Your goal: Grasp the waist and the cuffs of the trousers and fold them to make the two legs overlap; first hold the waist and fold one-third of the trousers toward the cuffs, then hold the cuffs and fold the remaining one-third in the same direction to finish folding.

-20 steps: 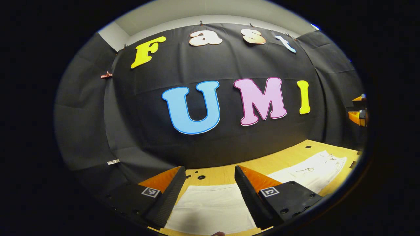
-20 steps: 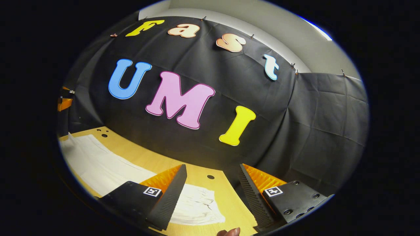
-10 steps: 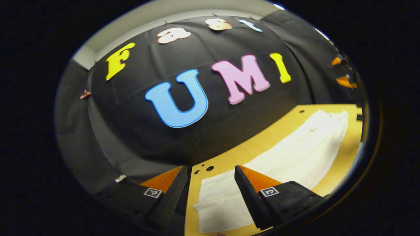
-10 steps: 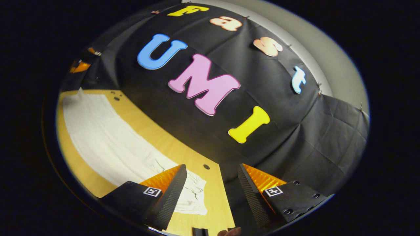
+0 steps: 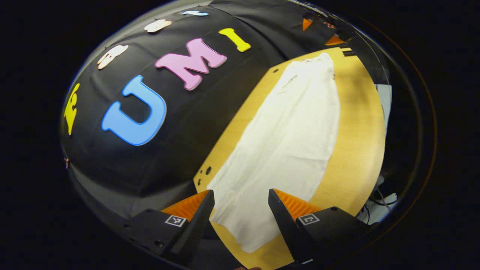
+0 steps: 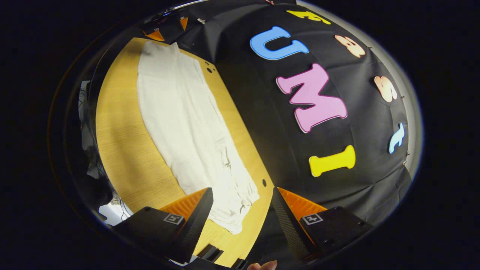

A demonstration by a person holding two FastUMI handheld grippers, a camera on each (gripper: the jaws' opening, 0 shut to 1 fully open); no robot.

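Both fingers [image 5: 279,225] spread wide, above trousers [image 5: 285,142], empty

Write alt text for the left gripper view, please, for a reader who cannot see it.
White trousers lie flat and stretched out along a wooden table, running away from the camera. The left tongs hang open above the near end of the trousers, holding nothing.
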